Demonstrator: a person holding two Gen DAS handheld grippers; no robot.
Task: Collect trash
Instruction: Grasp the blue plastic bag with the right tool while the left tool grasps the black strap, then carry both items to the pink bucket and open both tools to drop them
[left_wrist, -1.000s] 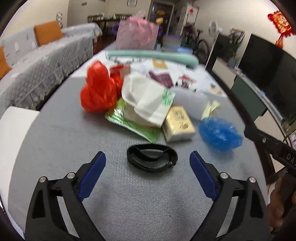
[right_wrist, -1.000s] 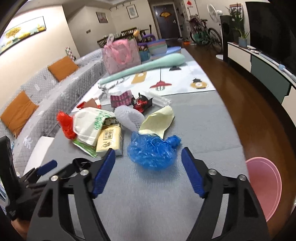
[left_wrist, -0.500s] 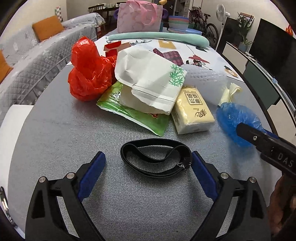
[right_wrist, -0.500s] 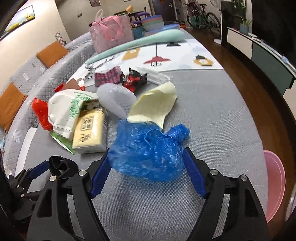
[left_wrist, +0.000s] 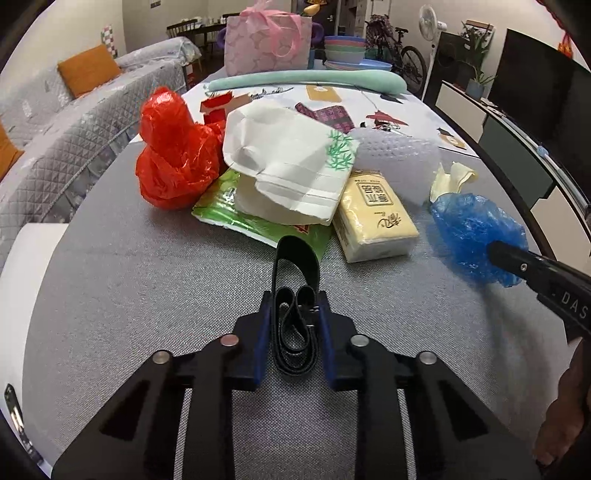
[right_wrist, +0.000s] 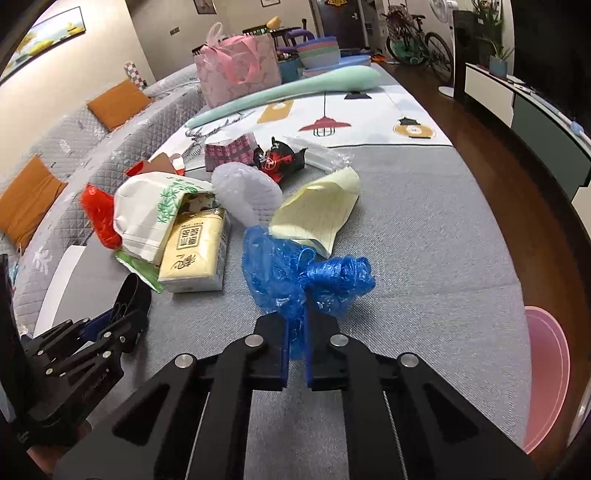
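Both sets of tongs have snapped in since a second ago, when the jaws stood wide around their targets. The left gripper (left_wrist: 294, 308) is closing, and its pads already squeeze the black strap (left_wrist: 294, 295), folding it so one loop sticks up toward the heap. The right gripper (right_wrist: 296, 332) is clenched on the blue plastic bag (right_wrist: 299, 275), pinching its near end while the knotted bulk bulges out past the tips.

Both catches sit on the grey table (left_wrist: 122, 280), just in front of the trash pile: tissue pack (left_wrist: 375, 216), white paper bag (left_wrist: 291, 166), green wrapper (left_wrist: 251, 221) beneath it, red bag (left_wrist: 173, 155) at the left.

Risks? That thin blue film could slip or tear if the lift is quick. The strap's free loop almost touches the green wrapper, so it might drag it along.

Room looks good: bare cloth lies near both tools, the table edge runs along the right with wooden floor and a pink bin (right_wrist: 545, 373) beyond, and a sofa (left_wrist: 48, 122) flanks the left.
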